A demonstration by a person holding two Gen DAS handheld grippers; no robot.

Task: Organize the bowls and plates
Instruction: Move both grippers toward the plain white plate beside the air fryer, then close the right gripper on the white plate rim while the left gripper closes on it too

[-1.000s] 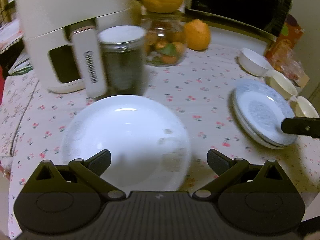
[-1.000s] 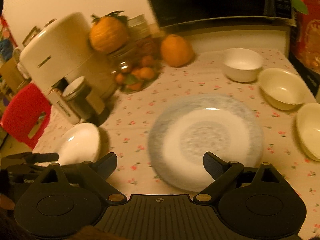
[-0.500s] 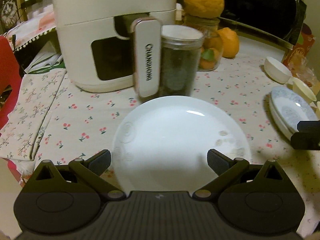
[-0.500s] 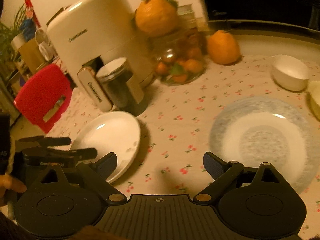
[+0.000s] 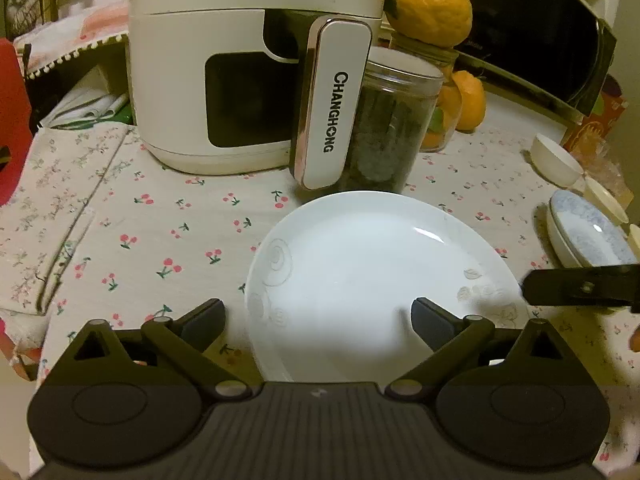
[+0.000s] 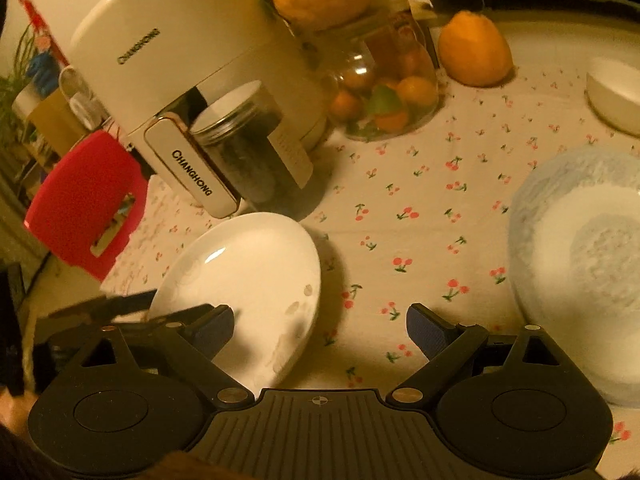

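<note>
The white plate point(image 5: 380, 276) lies flat on the counter point(image 5: 160, 232), straight ahead of your left gripper point(image 5: 318, 314). Its near rim sits between the jaws, which stand wide apart and hold nothing. The right-hand finger hangs over the plate's bowl and the left-hand one sits just outside its rim. To take it cleanly, you likely need to roll that gripper so one finger slides under the near rim and the other rides on top, then close on the rim alone. A flat plate gives little edge to catch, so go in low.

Your right gripper point(image 6: 320, 324) is also spread wide and empty. The same plate lies ahead and to the left of its jaws, and the blue-patterned plates point(image 6: 584, 248) lie ahead to the right, probably the stack to join.

Just beyond the white plate stand a dark-filled jar point(image 5: 384, 128) and the air fryer point(image 5: 248, 64) with its handle, so pushing forward has little room. Beyond the blue-patterned plates sit a white bowl point(image 5: 556, 158) and cream bowls point(image 5: 604, 204).
</note>
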